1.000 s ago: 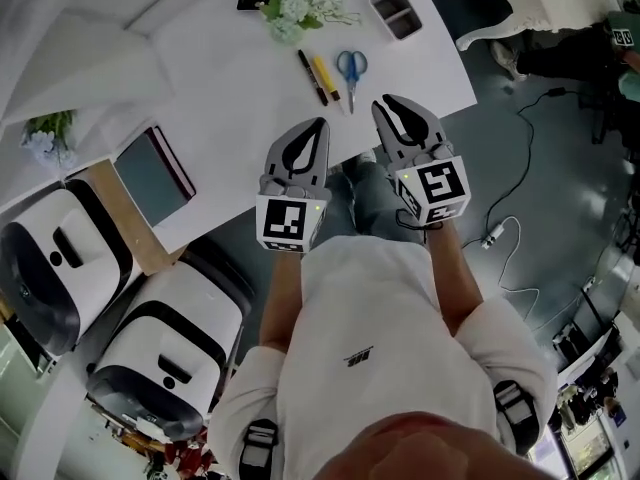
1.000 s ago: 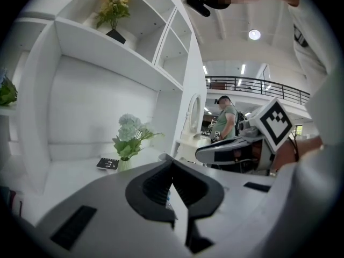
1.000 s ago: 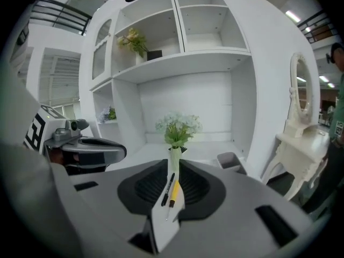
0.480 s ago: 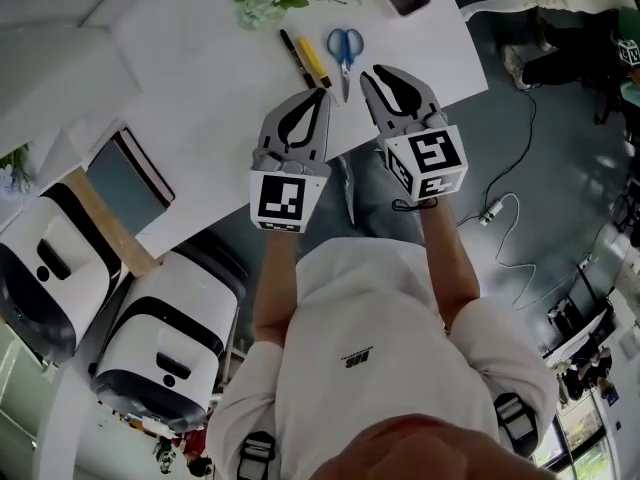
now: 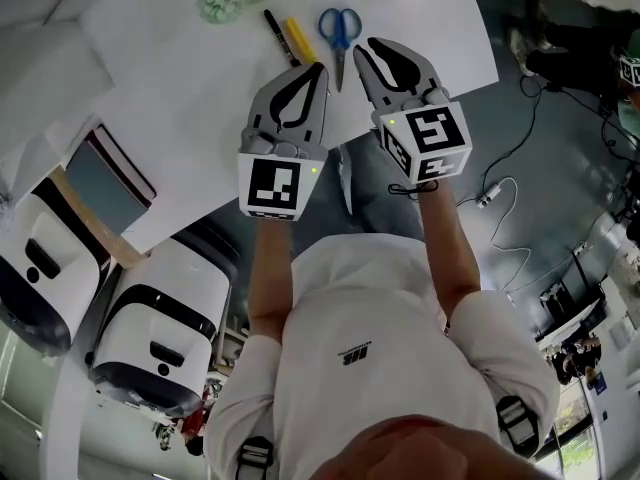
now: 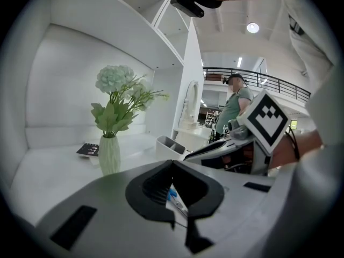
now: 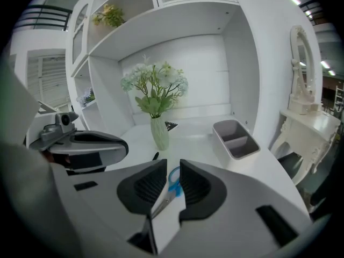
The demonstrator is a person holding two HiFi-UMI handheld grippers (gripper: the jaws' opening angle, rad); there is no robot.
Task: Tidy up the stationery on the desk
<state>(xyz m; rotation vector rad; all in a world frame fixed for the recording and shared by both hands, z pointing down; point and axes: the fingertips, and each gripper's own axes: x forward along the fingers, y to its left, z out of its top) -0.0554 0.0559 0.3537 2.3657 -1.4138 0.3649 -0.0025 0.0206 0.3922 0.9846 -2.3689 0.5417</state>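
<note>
One scissors (image 5: 338, 30), two pens (image 5: 275, 30) (image 5: 298, 40), one flower vase (image 7: 159, 133), one organizer tray (image 7: 220, 143)

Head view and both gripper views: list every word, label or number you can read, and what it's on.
Nothing legible.
Shirt: small dark logo, unreadable.
Marker cubes: black-and-white square patterns, no letters.
Black card by vase: print too small.

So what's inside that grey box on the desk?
The grey box has two compartments with a divider between them, and both look empty. Its near wall hides part of each floor.
</note>
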